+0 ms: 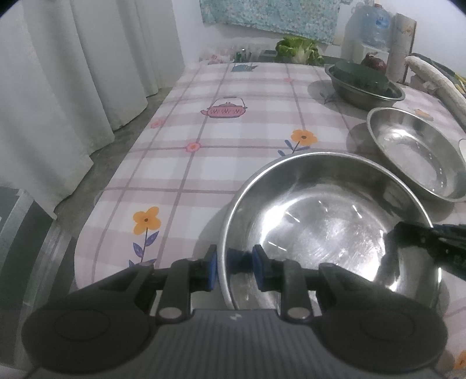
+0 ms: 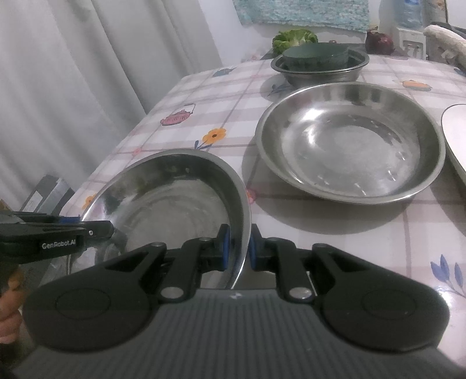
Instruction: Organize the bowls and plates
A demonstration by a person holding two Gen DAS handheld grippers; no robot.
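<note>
Checked tablecloth [image 1: 204, 163]; white dish [image 2: 454, 140] cut off, perhaps a plate

I'm in a home kitchen or dining corner: ahead of my jaws a counter under a teapot-and-flower oilcloth [image 1: 204, 122], steel bowls [image 2: 349, 140], a cabbage [image 1: 300, 49], a water jug [image 1: 370, 23] beyond, white curtains [image 1: 72, 73] leftward.

"GenRobot.AI" in white letters on side of left tool [image 2: 112, 229]; no other readable text.
</note>
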